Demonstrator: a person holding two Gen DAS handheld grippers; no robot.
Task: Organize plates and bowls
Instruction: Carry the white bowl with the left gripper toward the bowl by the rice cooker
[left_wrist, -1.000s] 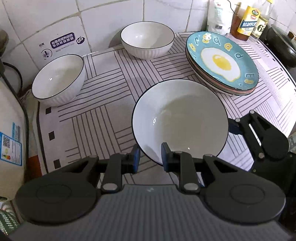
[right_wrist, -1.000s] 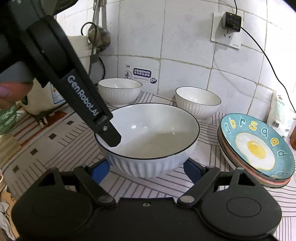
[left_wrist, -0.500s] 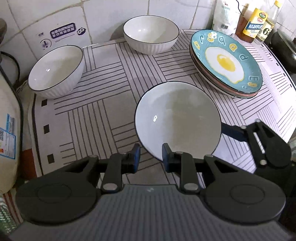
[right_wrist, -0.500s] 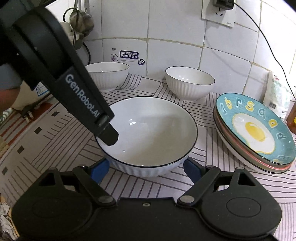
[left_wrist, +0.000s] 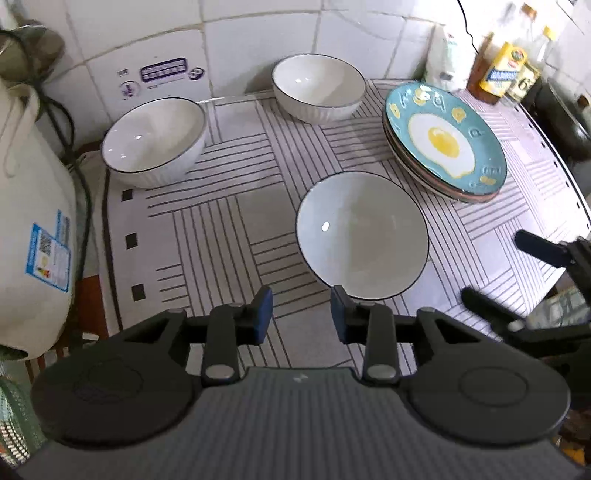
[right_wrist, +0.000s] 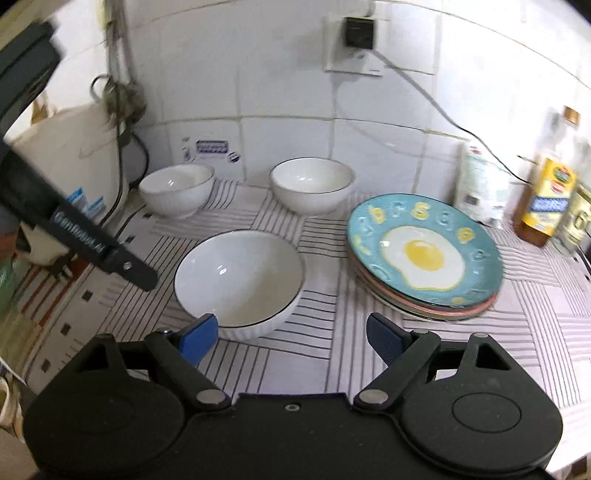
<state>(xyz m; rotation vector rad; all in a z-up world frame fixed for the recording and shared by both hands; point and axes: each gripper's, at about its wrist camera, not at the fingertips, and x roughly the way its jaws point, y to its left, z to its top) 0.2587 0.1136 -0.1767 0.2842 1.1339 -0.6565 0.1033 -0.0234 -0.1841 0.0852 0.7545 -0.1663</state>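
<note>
While left hand-held gripper (left_wrist: 301, 314) opens, empty | right (right_wrist: 290, 338) released | round ribbed bowl (right_wrist: 238, 282) on striped mat (left_wrist: 221, 236)

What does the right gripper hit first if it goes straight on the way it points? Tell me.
Probably the striped mat, just right of the near white bowl. The right gripper is open and empty; the bowl sits off its left finger. Depth is hard to judge.

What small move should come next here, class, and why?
Probably carry the left gripper toward the left bowl by the wall, to bring it to the near bowl. Both grippers are clear of the near bowl, which rests on the mat; the left's jaws are opening with nothing between them, and the right gripper is open. Three bowls stand apart, while the plates are already stacked.
</note>
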